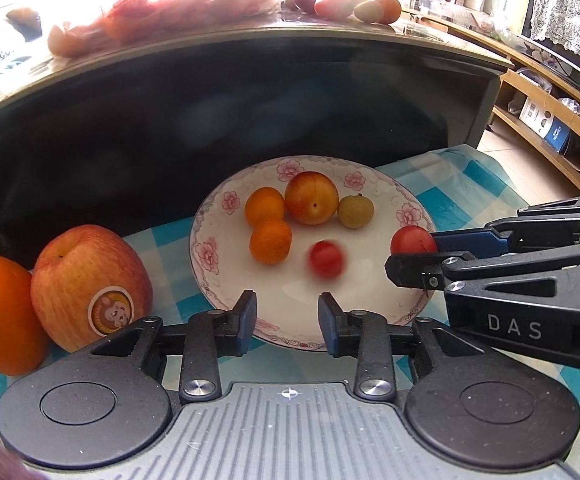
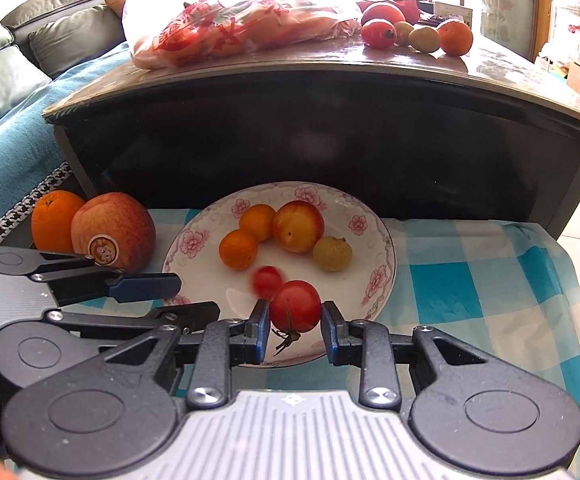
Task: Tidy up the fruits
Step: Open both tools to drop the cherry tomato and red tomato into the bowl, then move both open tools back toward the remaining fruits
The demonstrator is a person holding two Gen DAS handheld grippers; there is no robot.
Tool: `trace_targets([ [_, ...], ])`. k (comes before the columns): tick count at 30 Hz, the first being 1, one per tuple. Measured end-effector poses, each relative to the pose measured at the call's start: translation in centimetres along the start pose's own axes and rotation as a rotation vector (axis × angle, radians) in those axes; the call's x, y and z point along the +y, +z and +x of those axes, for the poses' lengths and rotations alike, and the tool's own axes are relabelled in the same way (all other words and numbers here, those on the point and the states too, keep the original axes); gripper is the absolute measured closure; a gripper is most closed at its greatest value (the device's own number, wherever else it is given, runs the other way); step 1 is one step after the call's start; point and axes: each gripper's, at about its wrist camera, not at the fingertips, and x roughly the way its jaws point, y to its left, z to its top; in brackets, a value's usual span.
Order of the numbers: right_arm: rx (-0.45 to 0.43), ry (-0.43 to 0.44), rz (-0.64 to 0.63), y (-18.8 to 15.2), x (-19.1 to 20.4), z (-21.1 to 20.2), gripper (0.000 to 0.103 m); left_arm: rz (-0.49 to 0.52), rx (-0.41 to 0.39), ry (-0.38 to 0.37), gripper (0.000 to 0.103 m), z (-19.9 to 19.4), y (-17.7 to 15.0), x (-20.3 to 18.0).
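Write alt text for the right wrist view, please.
A cherry tomato sits between the right gripper's open jaws above a floral plate of small fruits, with a second, blurred tomato just behind it.

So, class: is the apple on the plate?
No. The apple sits on the checked cloth beside the orange, left of the plate.

Your left gripper (image 1: pixel 288 322) and right gripper (image 2: pixel 295 330) look alike: matte black linkage arms with triangular cut-outs, silver screws at the pivots, round black discs on either side, blue pads on the jaws, and a ribbed grey housing. White letters "DAS" mark the right one's side.
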Motion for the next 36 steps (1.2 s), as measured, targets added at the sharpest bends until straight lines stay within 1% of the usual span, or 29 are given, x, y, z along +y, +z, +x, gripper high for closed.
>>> trace_targets([
  [6,-0.031,-0.003,0.006,0.3,0.0,-1.0,0.071,0.006,-0.015,0.002,0.054,-0.8,0.2,-0.1],
  [13,-0.068,-0.005,0.011,0.8,0.1,-2.8,0.071,0.025,-0.03,0.002,0.052,-2.2,0.3,-0.4],
  [17,-0.071,-0.011,0.011,0.4,0.3,-3.8,0.071,0.021,-0.029,0.003,0.052,-2.8,-0.1,-0.4],
  [24,-0.036,-0.021,-0.002,-1.4,1.0,-4.9,0.071,0.013,-0.02,-0.011,0.05,-4.1,-1.4,0.0],
  [31,0.01,-0.022,-0.015,-3.9,2.0,-5.9,0.071,0.008,0.001,-0.031,0.05,-4.9,-3.0,-0.1],
  [36,0.048,-0.024,0.004,-5.9,1.9,-6.2,0.071,-0.006,0.004,-0.047,0.05,-5.6,-3.8,0.0],
])
